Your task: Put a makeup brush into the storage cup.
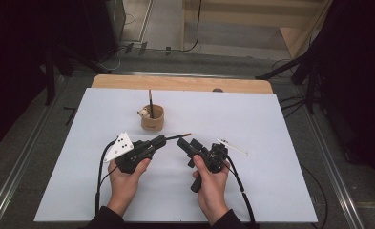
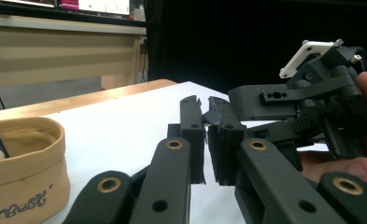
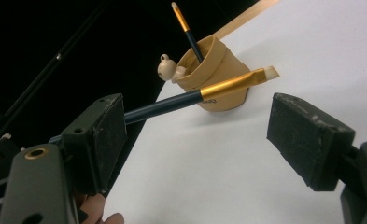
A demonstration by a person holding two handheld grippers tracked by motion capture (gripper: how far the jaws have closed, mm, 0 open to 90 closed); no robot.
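A thin brush [image 1: 178, 137] with a dark blue handle, gold ferrule and pale tip lies level above the table, and my left gripper [image 1: 162, 140] is shut on its handle end. The left gripper view looks along the closed jaws [image 2: 204, 135], with the brush's dark end [image 2: 213, 117] pinched between the pads. My right gripper [image 1: 187, 143] faces it from the right with its jaws wide apart. In the right gripper view the brush [image 3: 209, 91] crosses the gap of that gripper [image 3: 195, 130] beside the left pad, and nothing presses on it.
A tan cup [image 1: 152, 123] stands behind the grippers, holding an upright brush [image 1: 151, 102] and a small bear figure [image 1: 143, 113]. A thin white-handled tool [image 1: 233, 147] lies to the right. The white sheet [image 1: 271, 191] ends at a wooden table edge [image 1: 185, 83].
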